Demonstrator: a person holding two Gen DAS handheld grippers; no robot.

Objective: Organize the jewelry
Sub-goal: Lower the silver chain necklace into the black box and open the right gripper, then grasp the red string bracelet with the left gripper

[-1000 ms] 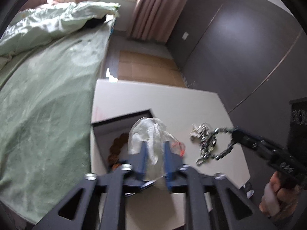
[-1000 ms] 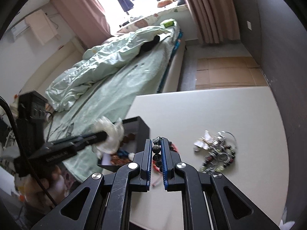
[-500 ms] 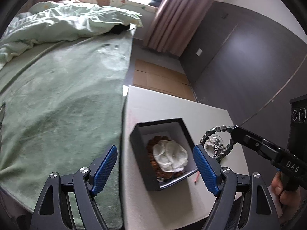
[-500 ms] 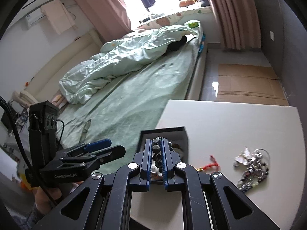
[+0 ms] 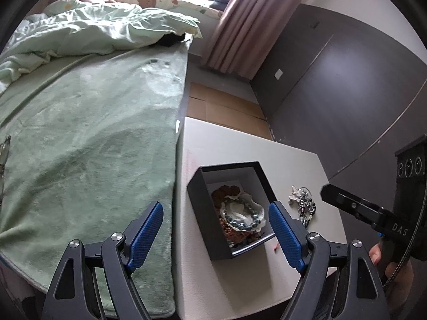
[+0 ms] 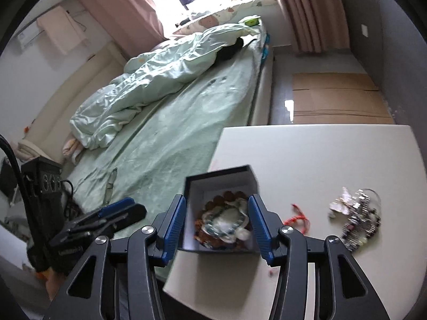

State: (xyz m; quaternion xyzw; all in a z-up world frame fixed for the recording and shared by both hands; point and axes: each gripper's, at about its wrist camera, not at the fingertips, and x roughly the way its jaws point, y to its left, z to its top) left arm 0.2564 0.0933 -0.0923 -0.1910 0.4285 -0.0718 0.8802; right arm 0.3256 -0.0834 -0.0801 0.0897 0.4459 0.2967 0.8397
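Observation:
An open black box (image 5: 196,186) (image 6: 218,172) stands on the white table (image 5: 240,144) near its bed-side edge. Inside lie brown beads, a crumpled clear bag (image 5: 234,206) and, on top of it, a blue-grey bead bracelet (image 5: 244,224) (image 6: 213,228). My left gripper (image 5: 215,208) hovers open in front of the box, holding nothing. My right gripper (image 6: 217,202) hangs above the box. Its jaws are opening and nothing is pressed between the pads. A tangled pile of jewelry (image 5: 303,205) (image 6: 355,218) lies to the right of the box.
A red cord (image 6: 296,217) lies on the table between box and pile. A green-covered bed (image 5: 93,133) runs along the table's left edge. A dark wall (image 5: 347,80) stands to the right. A hand (image 5: 395,274) holds the right gripper's handle.
The left gripper opened and let the bag drop into the box, then drew back. The right gripper carried the bead bracelet over the box and opened; the bracelet now lies on the bag.

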